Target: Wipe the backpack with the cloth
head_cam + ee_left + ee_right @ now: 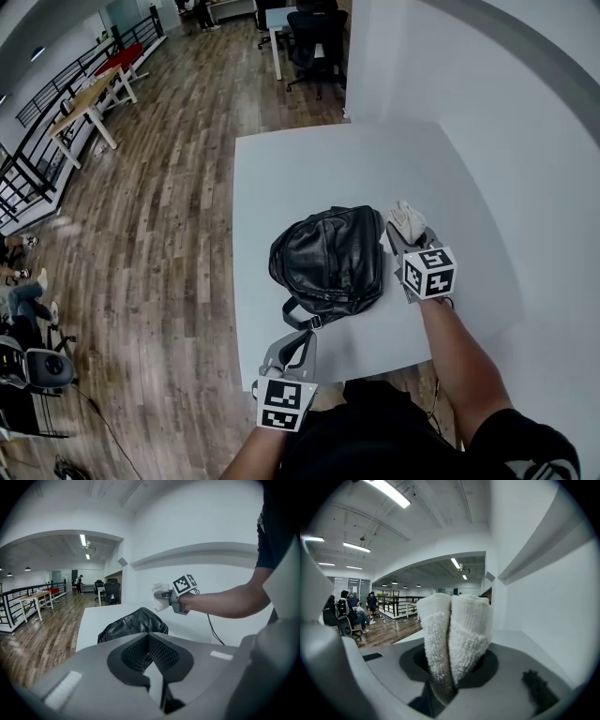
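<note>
A black leather backpack (330, 258) lies in the middle of a white table (281, 169); its strap (298, 317) loops toward the front edge. My right gripper (409, 234) hovers beside the bag's right side, shut on a folded white cloth (406, 220). In the right gripper view the cloth (454, 634) stands upright between the jaws and fills the middle. My left gripper (296, 345) sits at the table's front edge just short of the strap, jaws together with nothing in them. The left gripper view shows the backpack (133, 624) ahead and the right gripper (163, 595) with the cloth (160, 599) above it.
A white wall (487, 112) runs along the table's right side. Wood floor (169, 216) lies to the left. Black office chairs (314, 42) stand beyond the far edge, desks (89, 101) and a railing at the far left. People sit at the left edge (19, 300).
</note>
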`<state>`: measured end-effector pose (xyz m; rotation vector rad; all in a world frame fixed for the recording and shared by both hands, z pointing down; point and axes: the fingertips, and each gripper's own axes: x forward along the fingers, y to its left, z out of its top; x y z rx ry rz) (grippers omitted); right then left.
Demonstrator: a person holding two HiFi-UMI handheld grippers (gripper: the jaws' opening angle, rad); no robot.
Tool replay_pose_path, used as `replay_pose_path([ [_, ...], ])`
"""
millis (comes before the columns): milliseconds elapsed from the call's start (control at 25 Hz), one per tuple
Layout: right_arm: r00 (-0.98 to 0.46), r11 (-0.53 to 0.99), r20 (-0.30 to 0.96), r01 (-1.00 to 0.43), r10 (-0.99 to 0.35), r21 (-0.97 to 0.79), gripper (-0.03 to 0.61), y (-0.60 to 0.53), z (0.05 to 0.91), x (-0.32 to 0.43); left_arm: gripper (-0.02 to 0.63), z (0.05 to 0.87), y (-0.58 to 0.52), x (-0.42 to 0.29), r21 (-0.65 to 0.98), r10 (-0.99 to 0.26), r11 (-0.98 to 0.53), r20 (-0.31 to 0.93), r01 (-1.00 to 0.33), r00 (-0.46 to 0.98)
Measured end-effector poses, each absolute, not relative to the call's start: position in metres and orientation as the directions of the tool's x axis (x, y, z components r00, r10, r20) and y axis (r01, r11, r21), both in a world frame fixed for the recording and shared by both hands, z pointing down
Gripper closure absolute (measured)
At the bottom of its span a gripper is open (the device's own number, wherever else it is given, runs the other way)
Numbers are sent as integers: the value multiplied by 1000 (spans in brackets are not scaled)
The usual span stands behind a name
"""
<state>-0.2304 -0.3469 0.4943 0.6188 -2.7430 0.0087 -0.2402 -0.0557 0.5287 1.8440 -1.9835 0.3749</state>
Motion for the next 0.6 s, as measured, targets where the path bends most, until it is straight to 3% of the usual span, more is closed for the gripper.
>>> replay_pose_path([
  [360, -877, 921, 290, -388, -382, 38, 480, -330, 484, -244, 607, 530, -48, -246, 81, -880, 127, 468, -989, -75],
  [600, -917, 954, 277, -299, -287, -2, 480, -296, 483, -276, 607, 529, -39, -251, 79, -874, 171, 471, -982, -114],
])
